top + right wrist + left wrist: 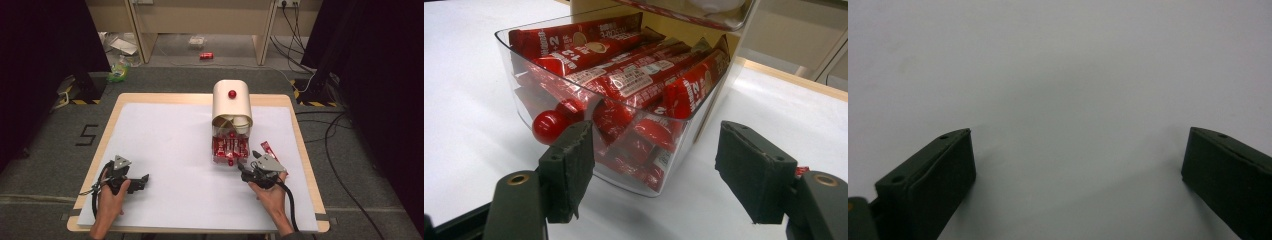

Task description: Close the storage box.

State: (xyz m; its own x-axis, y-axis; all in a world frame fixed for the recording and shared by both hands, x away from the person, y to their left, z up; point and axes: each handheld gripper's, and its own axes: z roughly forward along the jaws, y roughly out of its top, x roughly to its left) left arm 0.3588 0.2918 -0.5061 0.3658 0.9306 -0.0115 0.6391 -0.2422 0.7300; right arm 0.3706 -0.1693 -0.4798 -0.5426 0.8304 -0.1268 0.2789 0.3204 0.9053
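The clear drawer (624, 115) of red sachets (649, 75), pulled out near the table's right, lies just ahead of the right gripper (654, 170), fingers apart, empty; its red knob (545, 126) sits beside one finger.

Packets (634, 80) lie in the drawer (519, 95), right tool (654, 170) seemingly just before it.
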